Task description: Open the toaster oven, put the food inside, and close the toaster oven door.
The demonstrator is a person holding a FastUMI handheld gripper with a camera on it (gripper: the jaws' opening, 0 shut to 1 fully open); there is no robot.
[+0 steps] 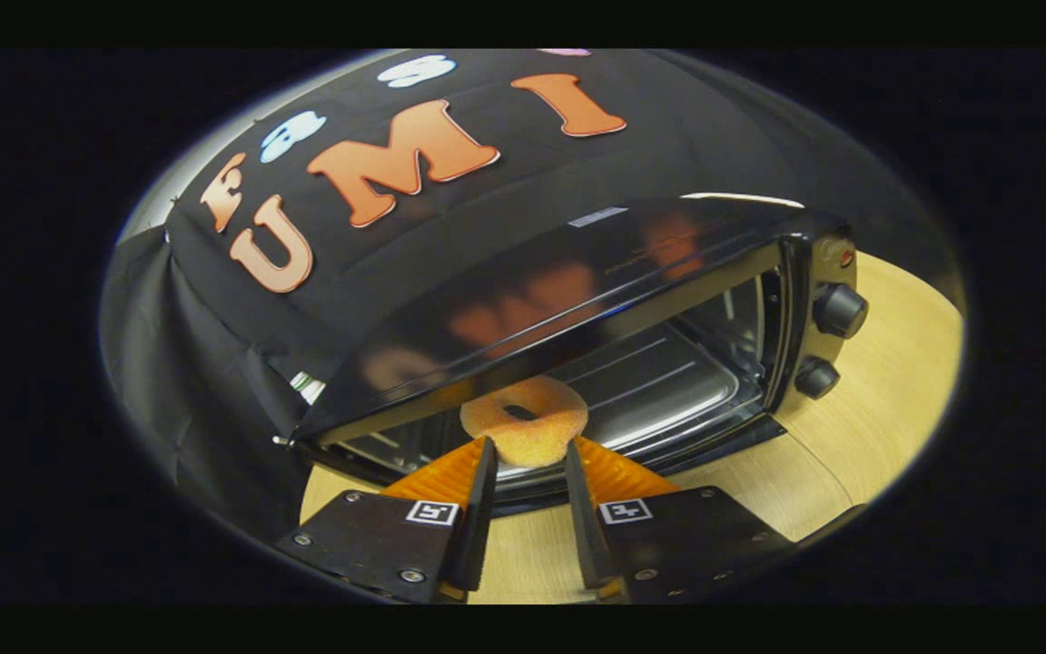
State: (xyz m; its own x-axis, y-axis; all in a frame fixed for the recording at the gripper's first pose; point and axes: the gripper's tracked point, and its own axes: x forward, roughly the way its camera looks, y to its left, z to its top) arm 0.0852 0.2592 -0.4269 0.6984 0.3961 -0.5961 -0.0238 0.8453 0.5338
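A black toaster oven (577, 282) stands on a light wooden table (877, 409), tilted in the gripper view. Its door (723, 445) hangs open, folded down in front of the mouth. A metal tray (668, 381) shows inside the cavity. My gripper (529, 445) is shut on a sugared ring doughnut (548, 427), which both orange fingers (484, 472) press from the sides. I hold the doughnut over the lowered door, right at the oven's mouth, with the top panel's front edge just above it.
Two black knobs (839, 310) (816, 377) sit on the oven's right-hand panel, under a small red lamp (846, 258). Black cloth (214, 363) hangs close behind and left of the oven. Bare tabletop lies to the oven's right.
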